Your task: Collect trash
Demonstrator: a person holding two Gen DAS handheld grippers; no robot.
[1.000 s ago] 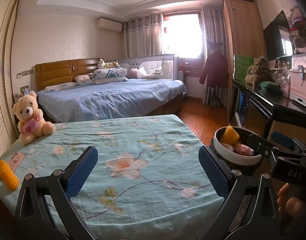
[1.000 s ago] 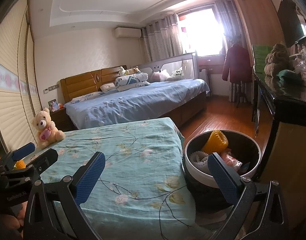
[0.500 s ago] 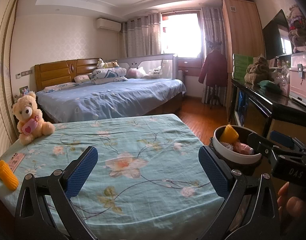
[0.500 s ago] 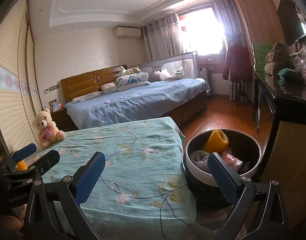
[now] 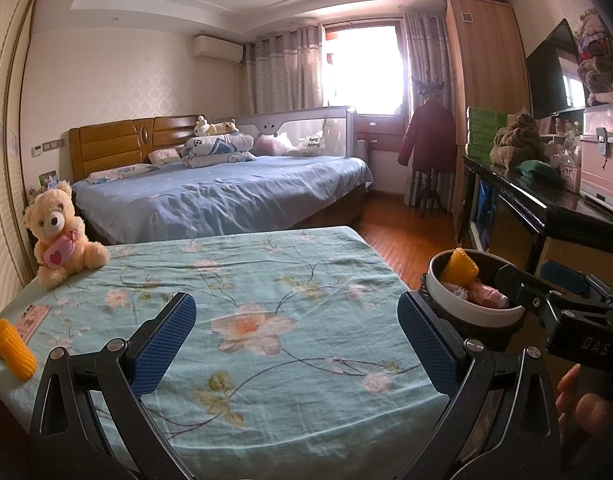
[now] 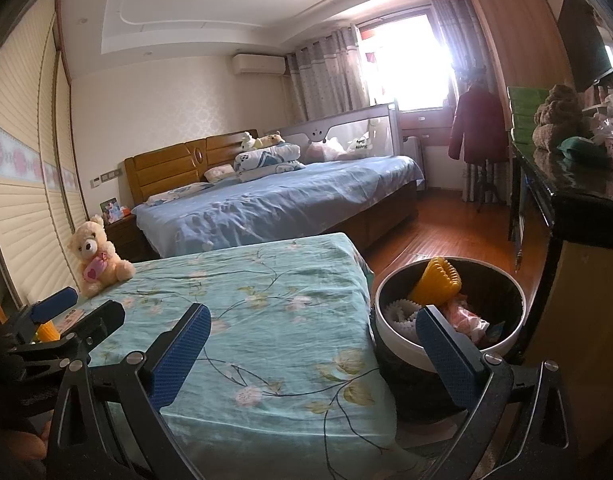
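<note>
Both my grippers are released and grasp nothing: left gripper (image 5: 296, 344) hovers level over the floral sheet (image 5: 242, 280), right gripper (image 6: 312, 354) straddles its right edge. The trash bin (image 6: 402, 354) sits just right of that edge, yellow scrap inside. A corn cob (image 5: 12, 346) lies near-left, the teddy bear (image 5: 60, 232) far-left, bare sheet between.

Daylight enters through the window (image 5: 362, 68), which is overexposed to white and flares onto the curtains (image 6: 330, 76), while fisheye distortion bends walls at the dark vignetted corners and far detail appears slightly soft, possibly from compression.
</note>
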